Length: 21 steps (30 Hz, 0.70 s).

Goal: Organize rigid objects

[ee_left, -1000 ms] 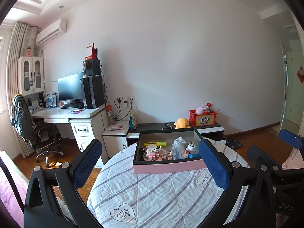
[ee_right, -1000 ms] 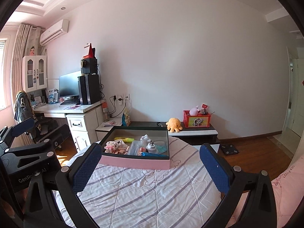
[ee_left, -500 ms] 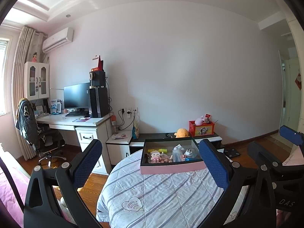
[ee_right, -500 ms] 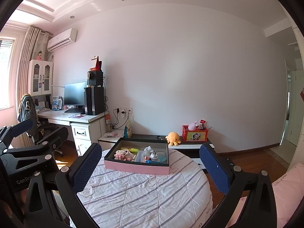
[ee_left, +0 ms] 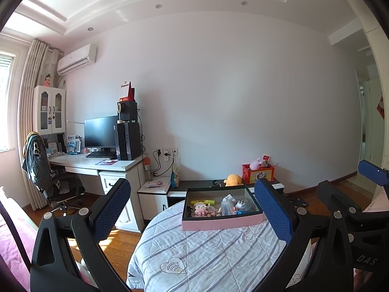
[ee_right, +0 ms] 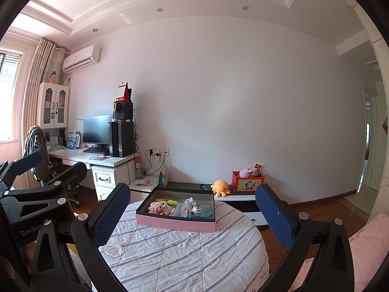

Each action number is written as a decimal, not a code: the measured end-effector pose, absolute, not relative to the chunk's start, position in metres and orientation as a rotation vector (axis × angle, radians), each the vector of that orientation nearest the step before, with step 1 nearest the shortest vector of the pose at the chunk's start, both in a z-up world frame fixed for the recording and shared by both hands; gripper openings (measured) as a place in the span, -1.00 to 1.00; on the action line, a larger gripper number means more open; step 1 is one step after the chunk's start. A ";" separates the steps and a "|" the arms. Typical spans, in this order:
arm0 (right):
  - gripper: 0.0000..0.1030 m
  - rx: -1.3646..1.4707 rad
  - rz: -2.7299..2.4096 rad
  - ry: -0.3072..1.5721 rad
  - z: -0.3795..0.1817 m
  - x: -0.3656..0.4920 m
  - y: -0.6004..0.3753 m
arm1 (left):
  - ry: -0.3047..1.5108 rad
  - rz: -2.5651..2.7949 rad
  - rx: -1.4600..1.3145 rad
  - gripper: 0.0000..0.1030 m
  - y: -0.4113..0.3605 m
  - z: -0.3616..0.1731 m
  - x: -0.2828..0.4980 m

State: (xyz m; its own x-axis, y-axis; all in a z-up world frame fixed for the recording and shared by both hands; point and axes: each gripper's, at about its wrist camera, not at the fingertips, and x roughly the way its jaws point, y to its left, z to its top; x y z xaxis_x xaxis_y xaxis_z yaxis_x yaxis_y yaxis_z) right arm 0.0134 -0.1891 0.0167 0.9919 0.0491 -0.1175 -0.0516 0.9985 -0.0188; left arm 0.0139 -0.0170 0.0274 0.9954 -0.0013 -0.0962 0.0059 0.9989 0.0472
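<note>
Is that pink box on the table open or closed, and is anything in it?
Open, and partly filled. The pink box shows no lid; a yellow marker, a pink block toy and other small items lie inside.

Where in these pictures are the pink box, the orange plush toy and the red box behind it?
pink box [ee_right: 175, 224], right wrist view, front wall
orange plush toy [ee_right: 220, 187], right wrist view, body
red box [ee_right: 246, 184], right wrist view, front face

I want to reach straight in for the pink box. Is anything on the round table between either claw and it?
Nothing visible is. Only bare striped quilt lies between the open right claw and the pink box, and likewise in front of the open left claw. The toys and other small items sit inside the box, not in front of it.
</note>
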 end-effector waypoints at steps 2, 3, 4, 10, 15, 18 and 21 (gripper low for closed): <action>1.00 -0.020 0.053 0.113 0.018 0.013 -0.189 | 0.089 -0.003 0.047 1.00 -0.017 0.028 0.012; 1.00 -0.021 0.052 0.107 0.018 0.012 -0.189 | 0.087 -0.005 0.046 1.00 -0.017 0.029 0.011; 1.00 -0.022 0.051 0.104 0.018 0.012 -0.188 | 0.086 -0.004 0.045 1.00 -0.017 0.029 0.010; 1.00 -0.021 0.050 0.099 0.020 0.009 -0.188 | 0.077 -0.004 0.044 1.00 -0.016 0.030 0.007; 1.00 -0.020 0.049 0.094 0.021 0.007 -0.188 | 0.068 -0.004 0.047 1.00 -0.017 0.032 0.006; 1.00 -0.021 0.047 0.093 0.021 0.006 -0.188 | 0.067 -0.005 0.046 1.00 -0.017 0.032 0.006; 1.00 -0.021 0.046 0.093 0.021 0.005 -0.188 | 0.067 -0.005 0.047 1.00 -0.017 0.031 0.006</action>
State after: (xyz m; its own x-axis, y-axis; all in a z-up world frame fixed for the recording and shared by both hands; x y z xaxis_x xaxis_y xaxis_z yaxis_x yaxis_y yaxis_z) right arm 0.0048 -0.1882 0.0215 0.9946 0.0453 -0.0929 -0.0472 0.9987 -0.0185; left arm 0.0060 -0.0172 0.0314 0.9978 -0.0030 -0.0667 0.0061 0.9989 0.0466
